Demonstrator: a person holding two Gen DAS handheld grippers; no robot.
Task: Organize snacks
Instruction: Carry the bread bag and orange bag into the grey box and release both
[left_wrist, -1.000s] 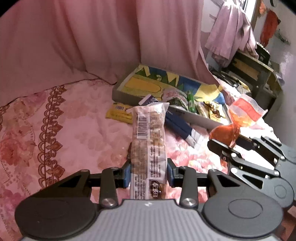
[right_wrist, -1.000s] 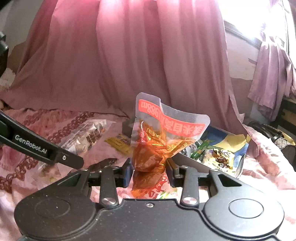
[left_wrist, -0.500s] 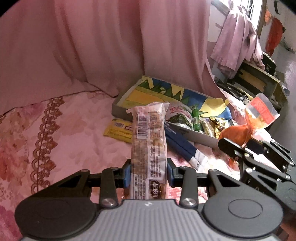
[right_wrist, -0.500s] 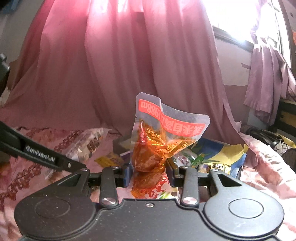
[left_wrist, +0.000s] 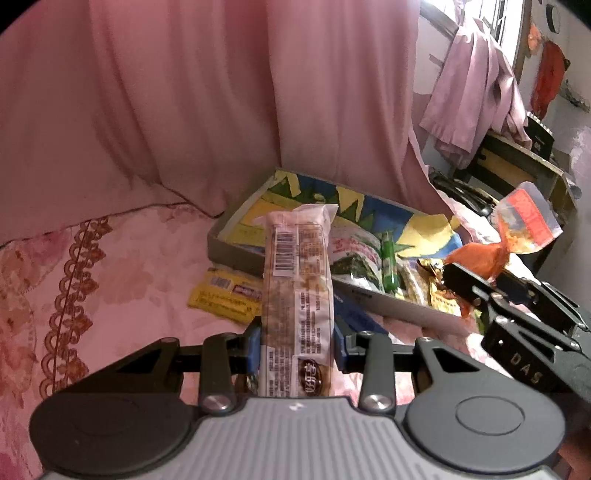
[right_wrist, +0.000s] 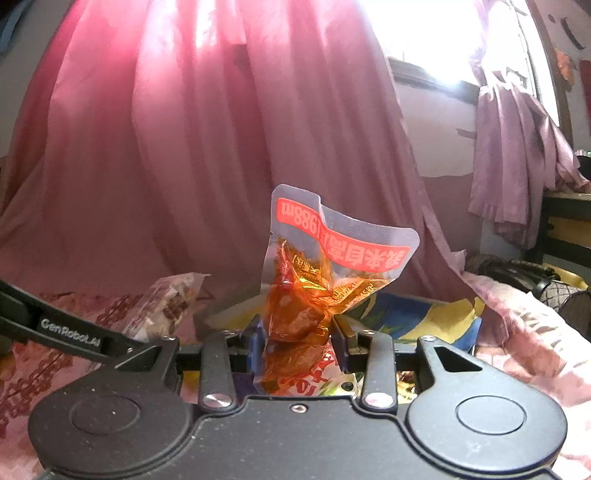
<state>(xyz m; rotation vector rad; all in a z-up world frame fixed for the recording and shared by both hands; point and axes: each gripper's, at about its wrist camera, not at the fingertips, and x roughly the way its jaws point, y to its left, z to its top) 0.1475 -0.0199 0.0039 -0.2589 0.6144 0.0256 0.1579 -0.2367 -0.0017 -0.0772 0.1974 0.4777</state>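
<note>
Left tongs (left_wrist: 297, 347): clenched on a long clear snack bar packet (left_wrist: 297, 280), held lengthwise and pointing toward the box.
Right tongs (right_wrist: 299, 345): clenched on a crumpled orange snack pouch (right_wrist: 314, 291), held upright above the bed.
Box (left_wrist: 236, 236): shallow, lying on the bed (left_wrist: 129, 280) against the pink curtain (left_wrist: 184, 110); it holds several snack packets and a green bottle (left_wrist: 388, 266).
Yellow packet (left_wrist: 225, 295): flat on the bed, just beside the box's near wall.

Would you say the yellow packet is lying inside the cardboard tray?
No, the yellow packet lies on the pink bedspread, outside the tray's wall.
</note>
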